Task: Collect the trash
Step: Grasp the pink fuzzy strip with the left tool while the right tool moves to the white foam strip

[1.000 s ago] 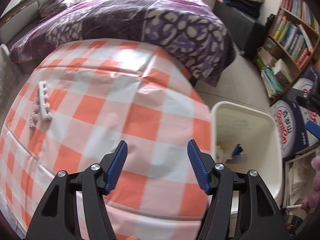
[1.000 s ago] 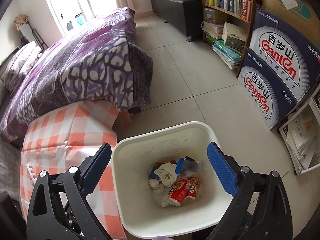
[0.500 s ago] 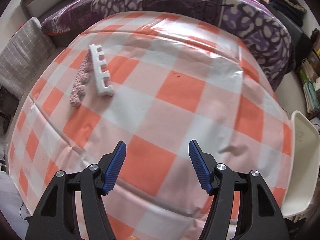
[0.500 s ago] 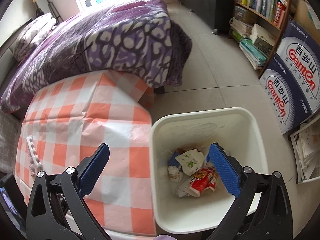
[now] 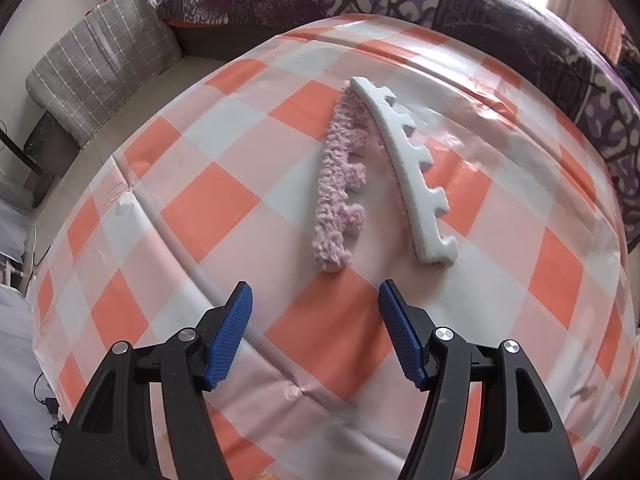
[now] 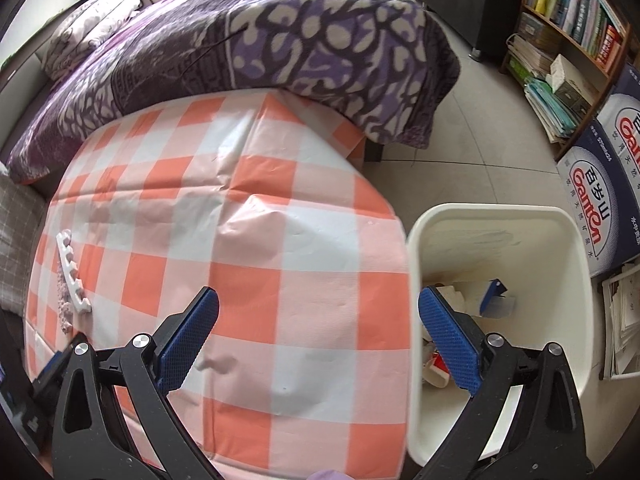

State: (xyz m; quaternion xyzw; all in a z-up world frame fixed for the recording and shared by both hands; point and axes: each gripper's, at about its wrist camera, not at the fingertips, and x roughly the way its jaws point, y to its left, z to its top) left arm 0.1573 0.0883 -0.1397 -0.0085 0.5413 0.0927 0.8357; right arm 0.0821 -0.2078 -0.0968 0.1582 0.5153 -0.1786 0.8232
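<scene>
A white notched foam strip (image 5: 404, 168) and a pink fuzzy strip (image 5: 338, 192) lie side by side on the orange-and-white checked tablecloth (image 5: 224, 208). My left gripper (image 5: 316, 300) is open and empty, just short of the near ends of both strips. In the right wrist view the strips (image 6: 72, 276) lie at the table's far left. My right gripper (image 6: 318, 300) is open and empty, above the table's right edge beside a white bin (image 6: 500, 216) with trash inside (image 6: 494, 300).
A bed with a purple patterned cover (image 6: 280, 36) borders the table's far side. A grey checked cushion (image 5: 100, 64) lies to the left. A bookshelf (image 6: 572, 20) and blue printed boxes (image 6: 600, 208) stand on the tiled floor to the right.
My left gripper has swung left across the table, from near the bin to right in front of the two strips. My right gripper has moved left from over the bin to the table's edge.
</scene>
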